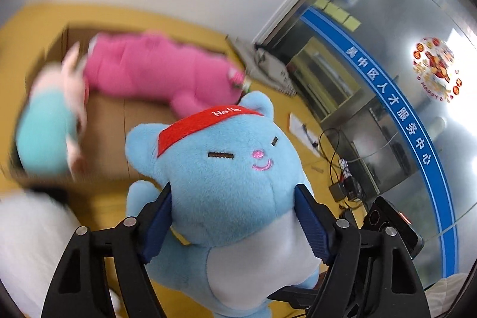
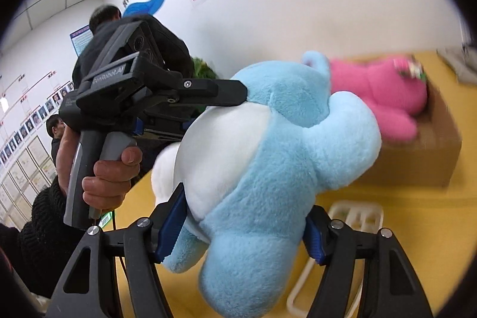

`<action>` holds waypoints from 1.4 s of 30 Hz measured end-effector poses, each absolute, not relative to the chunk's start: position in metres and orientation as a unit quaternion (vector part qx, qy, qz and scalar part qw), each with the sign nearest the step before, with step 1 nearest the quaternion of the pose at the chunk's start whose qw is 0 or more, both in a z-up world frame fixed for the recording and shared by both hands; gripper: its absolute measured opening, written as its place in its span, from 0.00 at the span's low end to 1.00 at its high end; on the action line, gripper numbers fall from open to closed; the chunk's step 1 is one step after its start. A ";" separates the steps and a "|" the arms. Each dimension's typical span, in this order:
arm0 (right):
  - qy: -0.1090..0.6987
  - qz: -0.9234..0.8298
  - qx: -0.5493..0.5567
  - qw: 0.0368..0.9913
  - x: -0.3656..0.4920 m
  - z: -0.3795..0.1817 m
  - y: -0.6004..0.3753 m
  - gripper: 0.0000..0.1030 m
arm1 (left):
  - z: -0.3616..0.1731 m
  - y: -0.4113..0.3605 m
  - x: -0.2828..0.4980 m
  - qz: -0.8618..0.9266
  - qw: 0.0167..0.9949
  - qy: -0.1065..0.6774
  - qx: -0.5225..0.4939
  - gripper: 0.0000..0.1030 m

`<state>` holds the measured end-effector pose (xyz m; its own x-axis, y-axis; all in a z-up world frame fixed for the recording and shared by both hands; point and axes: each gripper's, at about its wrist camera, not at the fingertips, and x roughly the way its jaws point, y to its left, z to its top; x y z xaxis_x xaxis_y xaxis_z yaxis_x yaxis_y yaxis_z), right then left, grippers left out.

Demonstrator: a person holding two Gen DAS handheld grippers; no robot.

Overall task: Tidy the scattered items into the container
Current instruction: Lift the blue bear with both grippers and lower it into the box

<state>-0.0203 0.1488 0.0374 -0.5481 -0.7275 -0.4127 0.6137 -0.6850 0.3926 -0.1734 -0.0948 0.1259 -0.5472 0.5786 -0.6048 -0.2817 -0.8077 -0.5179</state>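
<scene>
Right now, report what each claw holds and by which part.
Both hold the blue plush bear: left claw clamps its neck and upper body, right claw its lower body.

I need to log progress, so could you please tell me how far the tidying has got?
Done: the pink plush and a teal plush already lie in the cardboard box. In hand: the blue bear is held by both the left tongs and right tongs, near the box. Left: dropping it in; other loose toys cannot be seen.

Soft blue-and-white plush bear [image 2: 268, 157], clamped between right gripper [image 2: 244, 225] and left gripper [image 2: 238, 93]; brown cardboard box [image 2: 423, 151] holds fuzzy pink plush toy [image 2: 378, 91].
</scene>
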 end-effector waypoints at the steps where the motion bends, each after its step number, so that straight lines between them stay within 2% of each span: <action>1: -0.097 -0.877 0.272 0.383 -0.024 0.046 0.147 0.66 | 0.138 -0.096 -0.177 0.867 0.250 -0.173 -0.395 0.78; 7: -0.057 -0.896 0.224 0.380 -0.064 0.097 0.128 0.66 | 0.195 -0.110 -0.216 0.896 0.248 -0.125 -0.346 0.78; 11: -0.061 -0.899 0.219 0.375 -0.102 0.105 0.114 0.66 | 0.201 -0.122 -0.259 0.902 0.239 -0.104 -0.346 0.78; 17: -0.080 -0.897 0.250 0.356 -0.172 0.072 0.096 0.66 | 0.161 -0.140 -0.326 0.890 0.229 -0.110 -0.379 0.78; 25: -0.095 -0.864 0.370 0.330 -0.234 -0.009 0.074 0.66 | 0.055 -0.156 -0.376 0.851 0.200 -0.141 -0.465 0.78; 30: -0.077 -0.838 0.445 0.306 -0.245 -0.040 0.062 0.66 | 0.036 -0.139 -0.372 0.843 0.192 -0.091 -0.495 0.80; 34: -0.063 -0.827 0.477 0.291 -0.244 -0.054 0.056 0.68 | 0.015 -0.143 -0.374 0.824 0.201 -0.125 -0.514 0.87; 38: -0.057 -0.823 0.495 0.274 -0.242 -0.054 0.059 0.75 | 0.017 -0.136 -0.370 0.828 0.193 -0.104 -0.516 0.88; 42: -0.043 -0.829 0.501 0.245 -0.234 -0.049 0.061 0.76 | 0.018 -0.134 -0.366 0.828 0.185 -0.107 -0.518 0.88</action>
